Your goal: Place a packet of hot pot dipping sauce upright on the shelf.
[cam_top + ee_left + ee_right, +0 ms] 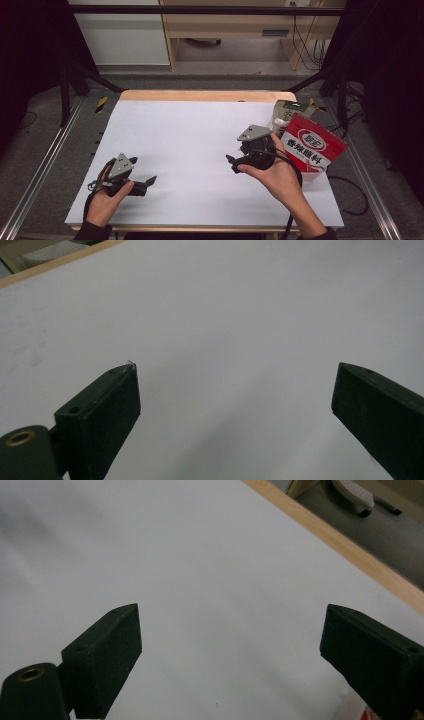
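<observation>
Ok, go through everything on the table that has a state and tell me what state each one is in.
Left gripper: jaws open, holding nothing, low over the white table.
Right gripper: jaws open, holding nothing.
Red sauce pouch: lying at the table's right edge, looks sealed.
Green pouch: lying partly under the red one, spout cap on.

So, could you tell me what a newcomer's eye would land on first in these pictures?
Most likely the red and white printed pouch at the white table's right edge, with a dark green packet just behind it. Next come the two black hand-held grippers over the bare white surface: the left hand-held gripper near the front left corner, the right hand-held gripper beside the pouch, both open.
</observation>
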### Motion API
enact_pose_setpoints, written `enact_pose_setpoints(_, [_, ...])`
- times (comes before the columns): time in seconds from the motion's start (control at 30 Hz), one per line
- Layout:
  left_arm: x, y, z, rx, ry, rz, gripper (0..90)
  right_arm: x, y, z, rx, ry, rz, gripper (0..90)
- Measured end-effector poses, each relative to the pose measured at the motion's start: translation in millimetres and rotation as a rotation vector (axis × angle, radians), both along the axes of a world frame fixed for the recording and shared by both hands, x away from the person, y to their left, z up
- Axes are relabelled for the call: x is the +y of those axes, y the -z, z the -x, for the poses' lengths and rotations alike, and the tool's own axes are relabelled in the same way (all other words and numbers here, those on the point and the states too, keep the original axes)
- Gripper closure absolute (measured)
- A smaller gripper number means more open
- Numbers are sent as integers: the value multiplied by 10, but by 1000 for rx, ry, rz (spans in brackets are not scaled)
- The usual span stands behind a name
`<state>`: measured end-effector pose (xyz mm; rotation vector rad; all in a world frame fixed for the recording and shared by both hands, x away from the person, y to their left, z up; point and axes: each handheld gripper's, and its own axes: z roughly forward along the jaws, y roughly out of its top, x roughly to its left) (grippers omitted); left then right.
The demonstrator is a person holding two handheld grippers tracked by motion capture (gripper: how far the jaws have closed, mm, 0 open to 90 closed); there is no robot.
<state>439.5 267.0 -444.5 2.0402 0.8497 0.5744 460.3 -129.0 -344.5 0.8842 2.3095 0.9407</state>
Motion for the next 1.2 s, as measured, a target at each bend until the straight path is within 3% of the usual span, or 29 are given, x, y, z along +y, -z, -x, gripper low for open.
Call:
enact_pose_setpoints(0.4, [6,-1,-1,-1,-2,2,52,65,478,14,71,-10,-23,81])
enact_pose_setpoints(0.53, [4,0,0,0,-1,1,53,63,594,25,77,-11,-28,85])
enact_pose_setpoints(1.2, [4,3,-1,-1,-2,-5,52,-1,980,-22,106,44,-109,75])
